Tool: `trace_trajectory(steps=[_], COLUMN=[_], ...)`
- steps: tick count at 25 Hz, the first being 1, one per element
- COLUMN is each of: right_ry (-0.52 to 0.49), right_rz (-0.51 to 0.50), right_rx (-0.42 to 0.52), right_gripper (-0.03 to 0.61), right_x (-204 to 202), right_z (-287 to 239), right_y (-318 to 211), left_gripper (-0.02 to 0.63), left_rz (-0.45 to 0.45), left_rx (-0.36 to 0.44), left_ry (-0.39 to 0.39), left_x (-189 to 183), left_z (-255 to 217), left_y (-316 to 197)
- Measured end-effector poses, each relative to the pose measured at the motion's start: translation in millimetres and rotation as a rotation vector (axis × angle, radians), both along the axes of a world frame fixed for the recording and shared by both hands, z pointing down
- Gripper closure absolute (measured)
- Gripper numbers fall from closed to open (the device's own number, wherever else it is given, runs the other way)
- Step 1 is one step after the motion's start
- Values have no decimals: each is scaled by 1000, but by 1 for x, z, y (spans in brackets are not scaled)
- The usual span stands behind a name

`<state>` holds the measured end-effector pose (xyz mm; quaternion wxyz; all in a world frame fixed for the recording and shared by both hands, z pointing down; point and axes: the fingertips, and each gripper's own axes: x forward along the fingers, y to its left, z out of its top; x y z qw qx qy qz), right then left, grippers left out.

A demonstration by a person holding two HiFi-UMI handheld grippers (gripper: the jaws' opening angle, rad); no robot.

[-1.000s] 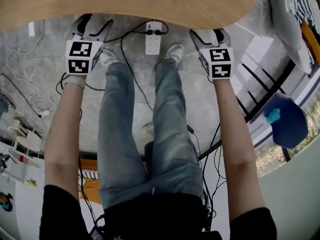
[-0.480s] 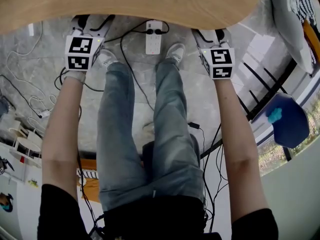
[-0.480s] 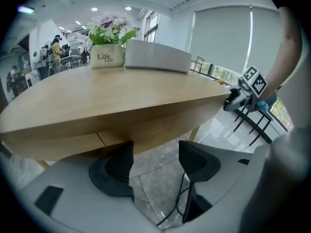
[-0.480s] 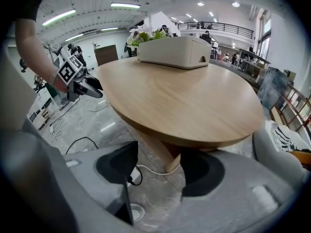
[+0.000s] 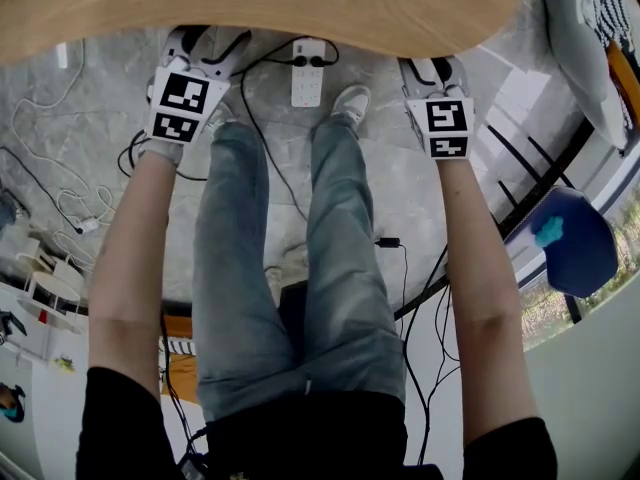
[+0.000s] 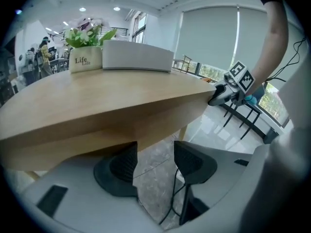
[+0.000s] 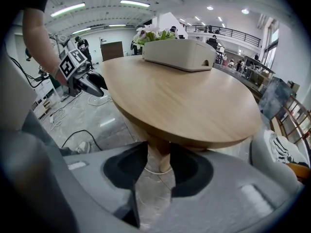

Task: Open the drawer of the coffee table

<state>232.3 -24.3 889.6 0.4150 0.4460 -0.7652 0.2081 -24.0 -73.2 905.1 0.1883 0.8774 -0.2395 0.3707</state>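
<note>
- No view shows the drawer clearly; it belongs to the table (image 5: 300, 8), whose wooden top spans the upper edge of the head view, just ahead of the person's shoes (image 5: 350, 103)
- In the left gripper view a thick wooden band (image 6: 160, 124) runs under the top's rim; I cannot tell whether it is the drawer front
- The left gripper (image 6: 155, 148) sits at that rim, its jaws apart after just closing a little; only floor (image 6: 154, 176) shows in the gap, and the band hangs just above the tips, touching or not I cannot tell
- The right gripper (image 7: 159, 152) sits at the rim further along, its jaws narrower yet apart, having just been closing; the table's leg (image 7: 159, 161) shows through the gap, farther off and not clamped
- In the head view the top hides both grippers' tips, so only the marker cubes and bodies show, and the frame cuts off the rest of the top
- On the top, a planter (image 6: 85, 62) printed "Life" stands just beside a long white box (image 6: 137, 57)
- The floor is grey marbled stone, with a white power strip (image 5: 306, 86) near the shoes and loose cables (image 5: 265, 138) trailing across it
- The room is a bright open office with blinds (image 6: 209, 38) over the windows and a blue chair (image 5: 570, 240) at the person's right; the figures far back are too small to make out
</note>
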Motion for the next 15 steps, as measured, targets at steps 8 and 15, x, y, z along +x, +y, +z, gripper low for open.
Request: trace_trajectory(steps=[8, 15], right_ry=[-13, -55], right_rz=[-48, -90], right_rx=[34, 36], right_gripper=[454, 455], right_x=[2, 2], right_z=[-3, -3], right_y=[1, 1], left_gripper=[377, 377], left_rz=[-4, -29], left_rx=[-34, -63], left_ry=[-46, -80], left_x=[-23, -42], left_z=[8, 16], left_y=[16, 22])
